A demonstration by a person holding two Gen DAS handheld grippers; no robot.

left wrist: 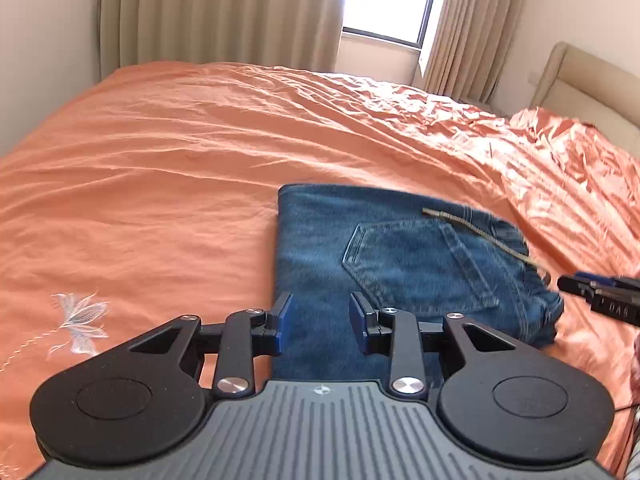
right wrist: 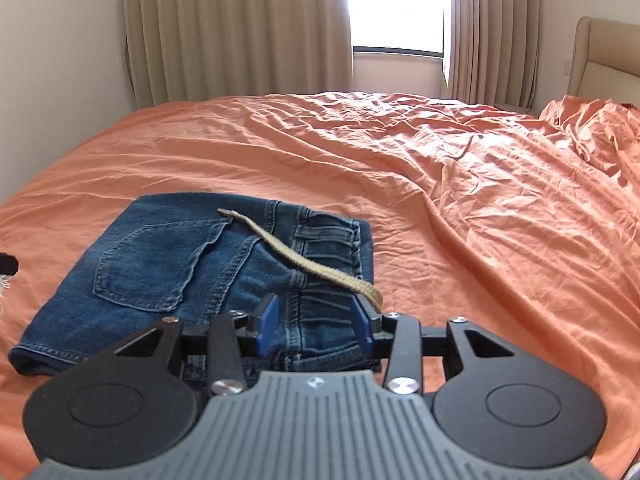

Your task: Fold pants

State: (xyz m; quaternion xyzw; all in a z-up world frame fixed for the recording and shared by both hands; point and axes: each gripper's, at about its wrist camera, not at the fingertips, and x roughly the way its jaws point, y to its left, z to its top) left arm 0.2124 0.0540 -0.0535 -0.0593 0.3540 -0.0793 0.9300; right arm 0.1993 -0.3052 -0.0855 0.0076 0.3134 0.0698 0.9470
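The blue denim pants (left wrist: 404, 264) lie folded into a compact rectangle on the orange bed, back pocket up, with a tan drawstring (left wrist: 476, 232) lying across the waistband. My left gripper (left wrist: 320, 322) is open and empty, just above the near left edge of the fold. In the right wrist view the pants (right wrist: 192, 264) lie front left, and my right gripper (right wrist: 314, 322) is open and empty over the waistband end, with the drawstring (right wrist: 304, 264) running past its right finger. The right gripper also shows in the left wrist view (left wrist: 600, 292) at the right edge.
The orange bedsheet (left wrist: 180, 160) covers the whole bed and is rumpled toward the right, near a beige headboard (left wrist: 588, 84). Beige curtains (right wrist: 240, 28) and a bright window (right wrist: 396, 4) stand behind the bed. White embroidery (left wrist: 80, 320) marks the sheet at the left.
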